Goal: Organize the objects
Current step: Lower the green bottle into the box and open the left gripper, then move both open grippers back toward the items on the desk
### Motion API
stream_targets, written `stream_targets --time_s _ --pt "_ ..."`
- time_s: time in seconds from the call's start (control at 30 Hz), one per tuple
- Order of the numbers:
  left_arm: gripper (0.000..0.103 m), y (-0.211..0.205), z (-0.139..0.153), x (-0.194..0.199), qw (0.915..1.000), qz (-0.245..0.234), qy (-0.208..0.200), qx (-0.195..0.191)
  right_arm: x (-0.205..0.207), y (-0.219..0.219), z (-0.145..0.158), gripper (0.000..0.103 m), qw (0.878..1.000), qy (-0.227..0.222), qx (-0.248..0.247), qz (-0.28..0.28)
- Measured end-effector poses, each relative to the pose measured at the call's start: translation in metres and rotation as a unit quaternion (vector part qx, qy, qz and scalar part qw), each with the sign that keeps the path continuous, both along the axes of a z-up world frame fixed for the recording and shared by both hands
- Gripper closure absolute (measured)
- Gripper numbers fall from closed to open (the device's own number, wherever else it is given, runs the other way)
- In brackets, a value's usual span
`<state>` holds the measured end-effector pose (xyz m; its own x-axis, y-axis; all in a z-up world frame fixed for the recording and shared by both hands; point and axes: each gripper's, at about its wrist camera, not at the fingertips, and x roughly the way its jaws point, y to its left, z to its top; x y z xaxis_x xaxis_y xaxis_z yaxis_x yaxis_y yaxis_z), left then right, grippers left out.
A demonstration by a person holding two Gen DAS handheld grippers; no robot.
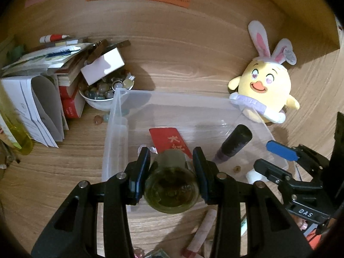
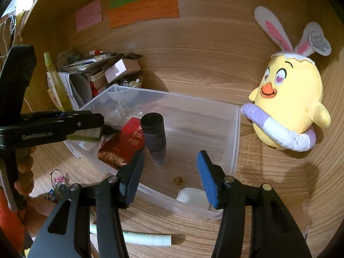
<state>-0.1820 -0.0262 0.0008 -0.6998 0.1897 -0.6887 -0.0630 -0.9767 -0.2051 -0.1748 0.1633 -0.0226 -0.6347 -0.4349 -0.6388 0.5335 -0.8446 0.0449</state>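
Left gripper (image 1: 171,167) grips green jar (image 1: 171,190) (right gripper (image 2: 169,176) parted, empty).

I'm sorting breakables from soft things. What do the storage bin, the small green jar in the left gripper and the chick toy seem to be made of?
Storage bin: thin clear plastic, glossy; the wood grain shows through its walls.
Green jar: probably tinted glass, translucent with a shine, though plastic is possible.
Chick toy: plush fabric, matte and fuzzy, with a soft rounded body.

Dim warm light, soft shadows, heavy fisheye bending, dark vignetted corners.
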Motion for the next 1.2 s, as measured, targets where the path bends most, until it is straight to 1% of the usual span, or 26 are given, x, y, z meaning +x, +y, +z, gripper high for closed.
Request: stream_targets --time_s 0.13,0.3,0.4,0.47,0.53,0.67,0.73,0.9,1.03,1.2 --pt "0.062 0.003 0.0 0.002 1.0 -0.002 -0.001 -0.006 0.002 -0.001 0.0 0.05 1.0 0.006 0.004 0.002" --pt "0.06 0.005 0.007 0.011 0.9998 -0.006 0.009 -0.016 0.007 -0.001 0.002 0.047 1.0 0.008 0.006 0.003" --pt "0.051 0.006 0.014 0.02 0.9996 -0.004 0.021 -0.021 0.013 -0.001 0.005 0.045 1.0 0.01 0.002 0.008" --pt "0.043 0.006 0.019 0.028 0.9991 0.0 0.032 -0.029 0.02 0.0 0.009 0.039 1.0 0.015 -0.002 0.013" --pt "0.037 0.006 0.023 0.036 0.9985 0.002 0.042 -0.034 0.03 0.001 0.013 0.036 1.0 0.024 -0.002 0.018" --pt "0.028 0.004 0.029 0.053 0.9975 0.004 0.056 -0.043 0.045 0.0 0.016 0.033 0.999 0.034 0.002 0.031" --pt "0.027 0.004 0.03 0.061 0.9969 0.003 0.061 -0.05 0.051 0.001 0.016 0.033 0.999 0.034 0.003 0.036" --pt "0.02 0.004 0.032 0.082 0.9948 -0.001 0.074 -0.071 0.061 0.002 0.012 0.031 0.999 0.025 0.006 0.046" --pt "0.015 0.002 0.03 0.096 0.9942 -0.004 0.078 -0.074 0.068 0.003 0.007 0.03 0.998 0.019 0.015 0.05" --pt "0.013 -0.006 0.022 0.111 0.9946 -0.003 0.07 -0.076 0.074 0.003 -0.002 0.03 0.998 0.01 0.034 0.054"
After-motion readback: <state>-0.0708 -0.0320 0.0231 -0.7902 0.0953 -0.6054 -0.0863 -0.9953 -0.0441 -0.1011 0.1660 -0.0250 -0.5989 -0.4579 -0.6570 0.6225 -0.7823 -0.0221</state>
